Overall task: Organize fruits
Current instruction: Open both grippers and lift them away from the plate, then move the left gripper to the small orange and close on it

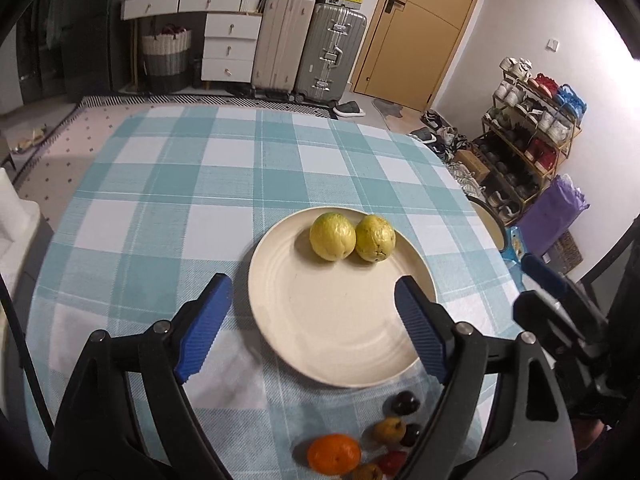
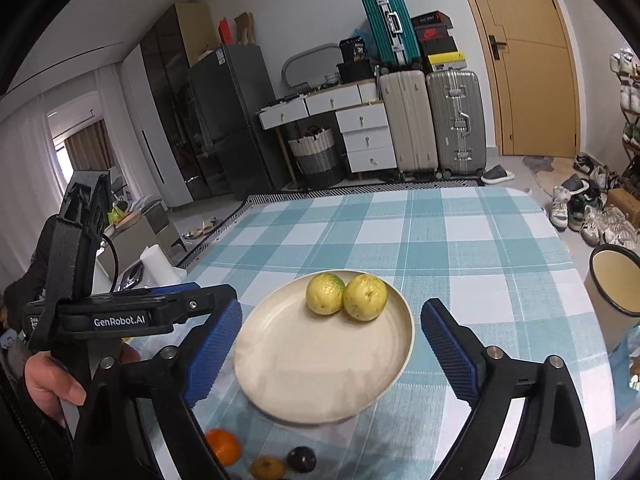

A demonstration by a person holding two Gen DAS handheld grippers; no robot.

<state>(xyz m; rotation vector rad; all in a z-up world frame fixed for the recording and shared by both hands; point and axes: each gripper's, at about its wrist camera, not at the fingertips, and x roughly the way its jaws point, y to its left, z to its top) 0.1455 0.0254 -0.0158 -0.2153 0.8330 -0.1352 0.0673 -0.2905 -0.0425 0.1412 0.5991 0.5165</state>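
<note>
A cream plate (image 1: pixel 340 332) (image 2: pixel 312 372) sits on the checked tablecloth with two yellow-green guavas (image 1: pixel 333 236) (image 1: pixel 375 237) side by side at its far rim, also seen as guavas (image 2: pixel 325 293) (image 2: pixel 365 297). My left gripper (image 1: pixel 312 284) hovers over the plate's near half, open, nothing between its blue pads. My right gripper (image 2: pixel 331 306) stands open in front of the plate, holding nothing. Near the table's front edge lie an orange (image 1: pixel 334 453) (image 2: pixel 224 446), a dark plum (image 1: pixel 405 402) (image 2: pixel 301 459) and other small fruits, partly hidden by the grippers.
A cream mug (image 2: pixel 612 284) with a dark rim stands at the table's right edge. A hand (image 2: pixel 52 384) holds the left gripper (image 2: pixel 200 292) at the left. The right gripper (image 1: pixel 548 288) shows blurred at the right. Suitcases, drawers and a shoe rack stand beyond the table.
</note>
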